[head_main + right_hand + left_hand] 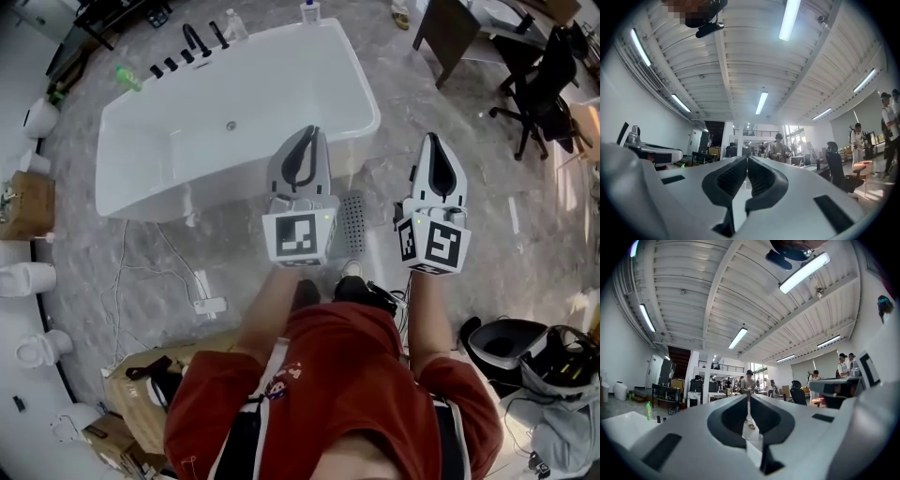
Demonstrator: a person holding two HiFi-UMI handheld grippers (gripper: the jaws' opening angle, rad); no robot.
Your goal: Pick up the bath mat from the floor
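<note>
In the head view the bath mat (352,223), grey and dotted with holes, lies on the marble floor by the near side of the white bathtub (169,141); only a narrow strip of it shows between my two grippers. My left gripper (308,133) is held above the tub's near rim, shut and empty. My right gripper (434,140) is over the floor right of the mat, also shut and empty. In the left gripper view the left gripper (748,393) points about level into the room, as does the right gripper (746,158) in its own view; neither view shows the mat.
A green bottle (128,78) and black taps (192,42) sit on the tub's far rim. A white cable and plug (208,305) lie on the floor at left. Cardboard boxes (131,394) stand at lower left, toilets (28,277) along the left wall, an office chair (544,84) at upper right.
</note>
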